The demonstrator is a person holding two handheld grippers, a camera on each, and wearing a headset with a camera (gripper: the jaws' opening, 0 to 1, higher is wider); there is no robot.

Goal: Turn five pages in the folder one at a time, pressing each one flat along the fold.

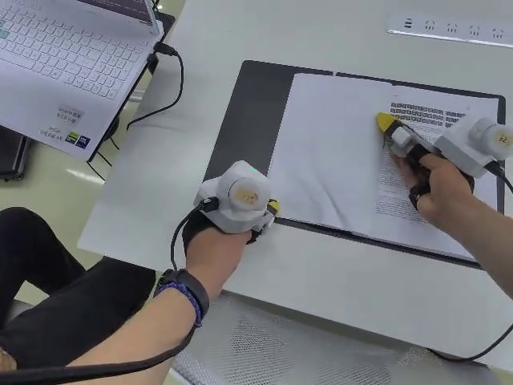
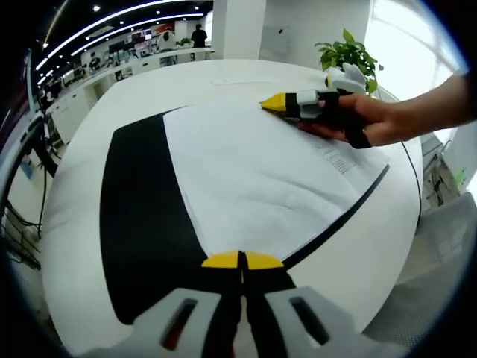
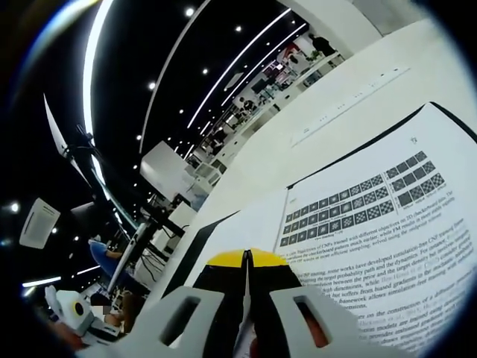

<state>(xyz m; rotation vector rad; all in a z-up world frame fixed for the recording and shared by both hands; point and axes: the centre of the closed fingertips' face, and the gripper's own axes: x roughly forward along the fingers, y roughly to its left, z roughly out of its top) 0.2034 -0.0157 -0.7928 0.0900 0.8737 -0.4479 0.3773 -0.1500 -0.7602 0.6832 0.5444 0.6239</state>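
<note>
Head view, nearest: the left claw (image 1: pixel 272 208) sits at the folder's (image 1: pixel 240 120) near edge, about 6 o'clock of the open spread, by the near corner of the blank page (image 1: pixel 329 152).
Left claw state: clenched on nothing; in the left gripper view its yellow tips (image 2: pixel 242 259) meet. Whether they touch the paper, I cannot tell.
Folder: open flat on the white tabletop (image 1: pixel 321 273), with black cover bare at 9 o'clock, the blank page across the middle and the printed page (image 1: pixel 439 117) at 3 o'clock.
Fold: the fold (image 1: pixel 370 180) runs roughly 6 to 12 o'clock between the two pages, leaning slightly towards 1.
Right claw: the right claw (image 1: pixel 385 122) lies on the far part of the fold, tips pointing towards 10 o'clock.
Right claw state: clenched, nothing between the jaws, which are closed in the right gripper view (image 3: pixel 246 259).
Key relation: most of the fold lies at 6 o'clock from the right claw, along the fold's own long axis; that hand is much the nearer, so the pressing stroke looks like its job.
Step, as judged: pressing the page flat.
Farther off: laptop (image 1: pixel 64 56) at 10 o'clock, power strip (image 1: pixel 449 28) at 1 o'clock.
</note>
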